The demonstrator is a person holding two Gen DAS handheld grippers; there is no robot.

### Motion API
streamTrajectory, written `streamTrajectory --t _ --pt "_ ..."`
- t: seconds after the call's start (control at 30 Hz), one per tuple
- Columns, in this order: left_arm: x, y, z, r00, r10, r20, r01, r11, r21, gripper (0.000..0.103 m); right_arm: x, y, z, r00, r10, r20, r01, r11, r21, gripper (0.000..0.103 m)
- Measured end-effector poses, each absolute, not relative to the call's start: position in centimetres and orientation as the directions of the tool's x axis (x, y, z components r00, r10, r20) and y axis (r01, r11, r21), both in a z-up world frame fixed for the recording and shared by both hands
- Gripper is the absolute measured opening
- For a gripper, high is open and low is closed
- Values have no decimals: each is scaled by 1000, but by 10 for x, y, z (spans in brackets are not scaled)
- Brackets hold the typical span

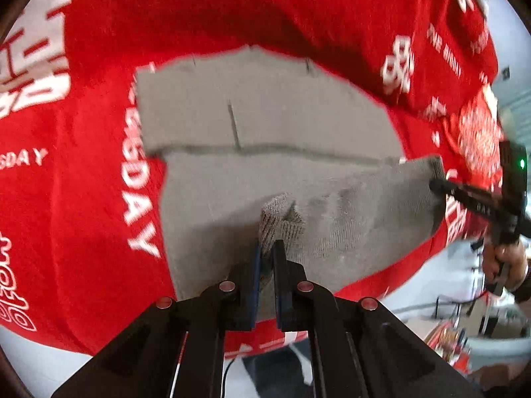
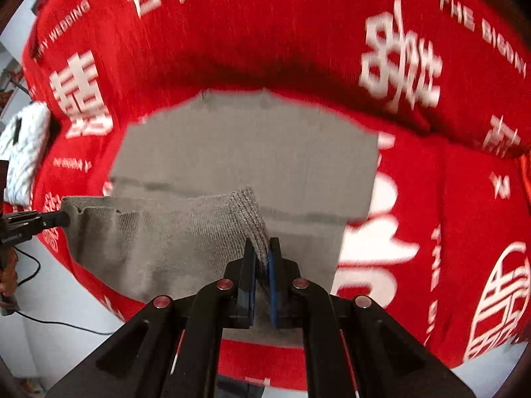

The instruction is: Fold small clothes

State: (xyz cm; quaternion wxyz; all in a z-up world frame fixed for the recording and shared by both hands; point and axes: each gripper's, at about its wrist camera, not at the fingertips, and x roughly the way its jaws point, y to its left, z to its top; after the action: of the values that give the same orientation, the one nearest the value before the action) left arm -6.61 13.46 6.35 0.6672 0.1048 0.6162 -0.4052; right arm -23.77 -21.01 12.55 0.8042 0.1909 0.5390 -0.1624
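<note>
A grey knit garment (image 1: 272,126) lies on a red cloth-covered table (image 1: 83,182), its near part lifted. My left gripper (image 1: 267,248) is shut on one ribbed corner of it (image 1: 282,222). My right gripper (image 2: 262,248) is shut on the other ribbed corner (image 2: 249,212). The lifted edge (image 2: 149,232) hangs stretched between the two grippers above the flat part (image 2: 252,146). The right gripper shows at the right of the left wrist view (image 1: 438,184), and the left gripper at the left of the right wrist view (image 2: 64,220).
The red cloth (image 2: 298,33) carries white lettering and characters and covers the whole table. A white patterned item (image 2: 23,152) lies at the table's left edge. Floor, cables (image 2: 49,321) and clutter (image 1: 464,331) lie beyond the table's near edge.
</note>
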Motion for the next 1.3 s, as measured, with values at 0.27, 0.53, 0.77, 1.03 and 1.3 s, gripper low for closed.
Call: streamTrajectory --t 0.27,0.53,0.77,1.03,1.3 --pt "-4 111 118 59 -531 -846 636 673 -378 8 -180 -254 165 453 -135 -881 439 894 88 7" --pt "73 46 88 188 -496 -847 602 740 -300 8 -111 -317 96 415 -129 -901 482 871 97 7" --pt "109 5 7 202 -348 -915 504 838 -208 8 -76 -343 10 297 -119 -947 512 857 52 7" --pt "133 0 -27 272 -183 -945 389 919 -66 9 -75 -362 -21 237 -78 -968 570 818 74 9" --pt "131 21 0 239 -195 -951 429 900 -77 9 -109 -373 13 283 -24 -959 648 742 173 9"
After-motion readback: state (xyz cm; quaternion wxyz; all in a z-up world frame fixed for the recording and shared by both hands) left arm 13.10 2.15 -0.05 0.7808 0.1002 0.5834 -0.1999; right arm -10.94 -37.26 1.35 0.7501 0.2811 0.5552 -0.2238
